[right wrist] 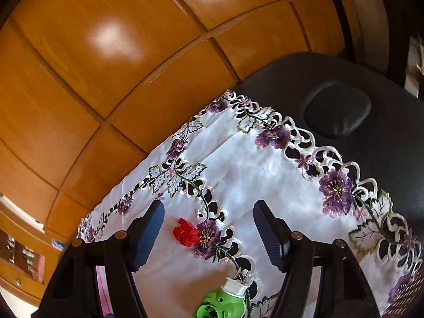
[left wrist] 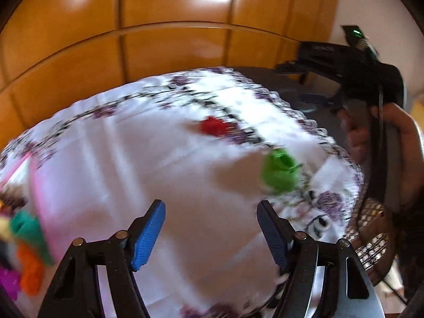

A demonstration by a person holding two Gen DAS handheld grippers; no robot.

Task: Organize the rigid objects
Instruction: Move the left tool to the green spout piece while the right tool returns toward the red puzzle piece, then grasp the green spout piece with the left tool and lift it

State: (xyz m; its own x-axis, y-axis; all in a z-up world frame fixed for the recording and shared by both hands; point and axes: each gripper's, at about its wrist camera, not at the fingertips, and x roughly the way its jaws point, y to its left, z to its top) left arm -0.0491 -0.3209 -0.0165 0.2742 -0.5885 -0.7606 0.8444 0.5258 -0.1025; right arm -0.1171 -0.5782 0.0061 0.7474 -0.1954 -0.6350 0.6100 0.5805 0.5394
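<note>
**A:** Red block first: where does it lie? On the embroidered cloth over the surface, touching a purple stitched flower at the cloth's inner border. In the right wrist view it sits ahead of the right tongs, between the lines of the two pads and nearer the left one.

**B:** And its long axis?

**A:** Roughly crosswise to the tongs, tilted a little down to the right. I'd judge a short push forward would put the pads on either side of it.

**B:** The green toy?

**A:** Nearer still, at the bottom edge of that view, between the arms of the right tongs, its white cap pointing away.

**B:** Are those tongs holding anything?

**A:** No, released, with nothing between the pads.

**B:** The other hand?

**A:** Left tongs are released too and empty. Their view is blurred; the block lies well ahead of them, the green toy ahead and to the right. A pink tray with coloured pieces lies at their left.

**B:** So which is nearer?

**A:** The right, by my reading.
</note>
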